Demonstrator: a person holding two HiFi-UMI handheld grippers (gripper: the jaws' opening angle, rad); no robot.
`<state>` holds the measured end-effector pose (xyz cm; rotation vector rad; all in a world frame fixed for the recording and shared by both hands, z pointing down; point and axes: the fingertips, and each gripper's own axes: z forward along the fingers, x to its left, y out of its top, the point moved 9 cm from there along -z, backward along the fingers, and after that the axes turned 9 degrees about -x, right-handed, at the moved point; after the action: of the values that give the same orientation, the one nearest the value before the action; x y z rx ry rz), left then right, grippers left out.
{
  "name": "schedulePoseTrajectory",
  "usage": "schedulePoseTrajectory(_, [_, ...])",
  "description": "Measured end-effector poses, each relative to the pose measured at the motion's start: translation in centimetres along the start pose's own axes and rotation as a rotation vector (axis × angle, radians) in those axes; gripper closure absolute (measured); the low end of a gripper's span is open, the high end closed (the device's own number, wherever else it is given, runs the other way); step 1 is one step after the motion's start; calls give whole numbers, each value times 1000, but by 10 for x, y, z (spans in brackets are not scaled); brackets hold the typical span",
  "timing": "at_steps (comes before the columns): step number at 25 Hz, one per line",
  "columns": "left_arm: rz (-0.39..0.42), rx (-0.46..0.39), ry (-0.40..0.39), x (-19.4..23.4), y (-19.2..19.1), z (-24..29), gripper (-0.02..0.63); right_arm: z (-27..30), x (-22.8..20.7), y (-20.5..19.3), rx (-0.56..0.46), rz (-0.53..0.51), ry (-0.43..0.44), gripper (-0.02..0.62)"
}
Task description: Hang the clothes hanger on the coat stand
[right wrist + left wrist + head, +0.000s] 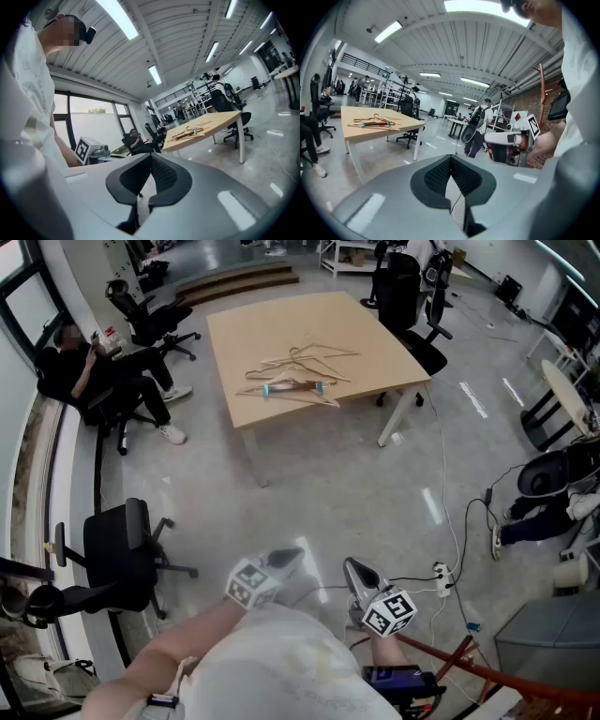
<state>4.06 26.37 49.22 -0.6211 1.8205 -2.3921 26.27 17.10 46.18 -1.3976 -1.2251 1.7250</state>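
Note:
Several wooden clothes hangers [298, 374] lie in a loose heap on the light wooden table [281, 324], far ahead of me. They also show in the left gripper view as hangers [372, 122] and in the right gripper view as hangers [192, 132]. My left gripper [287, 560] and right gripper [356, 574] are held close to my body, side by side over the floor. Both are shut with nothing between the jaws, as seen on the left gripper [451, 159] and the right gripper [151, 157]. A reddish-brown coat stand [492, 676] has bars at the lower right, beside me.
A person sits on an office chair [89, 376] left of the table. A black chair [117, 554] stands at my left, and more chairs [405, 296] behind the table. Cables and a power strip [441, 581] lie on the floor to my right.

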Motion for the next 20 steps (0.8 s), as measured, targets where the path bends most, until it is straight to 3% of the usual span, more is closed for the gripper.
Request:
schedulePoseTrajectory(10, [27,-49,-40,57,41,6,604,56,-2,11,-24,-24,-46,580])
schedulePoseTrajectory(20, [-6,-56,-4,134,48,-19,604,139,10,10,16,-32,-40,580])
